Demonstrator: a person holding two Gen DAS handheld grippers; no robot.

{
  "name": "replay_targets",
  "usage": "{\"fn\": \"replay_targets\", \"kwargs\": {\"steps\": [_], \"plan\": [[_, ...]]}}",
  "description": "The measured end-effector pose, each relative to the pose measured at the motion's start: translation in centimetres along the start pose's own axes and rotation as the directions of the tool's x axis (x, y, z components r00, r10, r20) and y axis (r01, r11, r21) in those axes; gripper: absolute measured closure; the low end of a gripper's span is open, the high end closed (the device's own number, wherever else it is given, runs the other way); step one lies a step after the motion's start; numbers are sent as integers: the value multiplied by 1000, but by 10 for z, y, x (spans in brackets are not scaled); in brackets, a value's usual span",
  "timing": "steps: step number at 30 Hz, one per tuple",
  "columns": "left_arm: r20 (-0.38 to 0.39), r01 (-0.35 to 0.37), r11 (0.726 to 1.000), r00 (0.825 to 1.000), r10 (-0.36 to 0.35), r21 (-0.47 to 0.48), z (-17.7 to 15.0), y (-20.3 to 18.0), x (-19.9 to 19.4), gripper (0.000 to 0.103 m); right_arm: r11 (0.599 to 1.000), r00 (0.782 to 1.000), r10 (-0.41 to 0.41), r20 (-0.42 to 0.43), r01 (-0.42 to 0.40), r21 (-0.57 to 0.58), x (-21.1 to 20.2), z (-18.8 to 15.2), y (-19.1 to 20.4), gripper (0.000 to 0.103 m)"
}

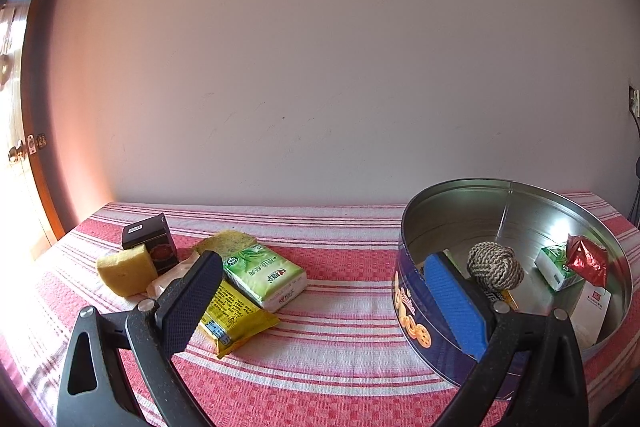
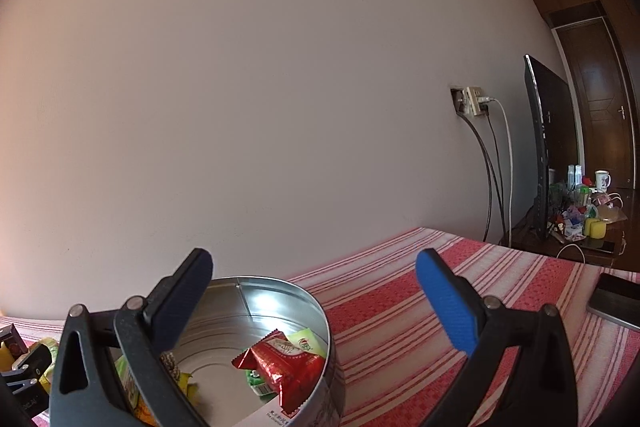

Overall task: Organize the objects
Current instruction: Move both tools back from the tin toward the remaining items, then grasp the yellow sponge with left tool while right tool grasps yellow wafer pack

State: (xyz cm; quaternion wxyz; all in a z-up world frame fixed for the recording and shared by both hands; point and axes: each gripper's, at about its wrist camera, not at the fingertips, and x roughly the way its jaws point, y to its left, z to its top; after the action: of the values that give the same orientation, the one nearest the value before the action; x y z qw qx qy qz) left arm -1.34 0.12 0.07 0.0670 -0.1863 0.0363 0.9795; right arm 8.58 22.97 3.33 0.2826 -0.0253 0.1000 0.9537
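The left claw (image 1: pixel 324 301) is spread wide and holds nothing, hovering low over a table with a red-and-white striped cloth (image 1: pixel 340 359). Past its dark left finger (image 1: pixel 192 303) lies a loose cluster of things: a yellow packet (image 1: pixel 236 319) touching a green tissue pack (image 1: pixel 266 275), a yellow sponge (image 1: pixel 126 273) leaning against a small black box (image 1: pixel 154 241), and another sponge (image 1: pixel 226 241) behind the tissue pack. Its blue right finger (image 1: pixel 456 307) overlaps the near wall of a round cookie tin (image 1: pixel 416 323), open at the top, which holds a rope knot ball (image 1: pixel 496 265), a red foil packet (image 1: pixel 586 259), a second green tissue pack (image 1: pixel 554 267) and a white card (image 1: pixel 592 311). The right claw (image 2: pixel 314 305) is also spread wide and empty, hanging above the same tin (image 2: pixel 280 287), with the tin just below and behind its dark left finger (image 2: pixel 180 307); the red foil packet (image 2: pixel 288 367) lies inside. Off past its blue right finger (image 2: pixel 448 303), a phone (image 2: pixel 616 301) lies on the cloth.
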Motion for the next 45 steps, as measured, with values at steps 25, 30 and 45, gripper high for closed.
{"fn": "replay_targets", "kwargs": {"steps": [25, 30, 45], "plan": [[-49, -100, 993, 994, 98, -55, -3, 116, 14, 1, 985, 984, 159, -75, -164, -58, -40, -29, 113, 0], [-77, -129, 989, 989, 123, -74, -3, 149, 24, 1, 969, 966, 224, -126, -235, -79, -42, -39, 149, 0], [-301, -121, 971, 952, 54, -208, -5, 222, 93, 1, 894, 865, 360, -351, -427, -136, -40, -76, 244, 0]]}}
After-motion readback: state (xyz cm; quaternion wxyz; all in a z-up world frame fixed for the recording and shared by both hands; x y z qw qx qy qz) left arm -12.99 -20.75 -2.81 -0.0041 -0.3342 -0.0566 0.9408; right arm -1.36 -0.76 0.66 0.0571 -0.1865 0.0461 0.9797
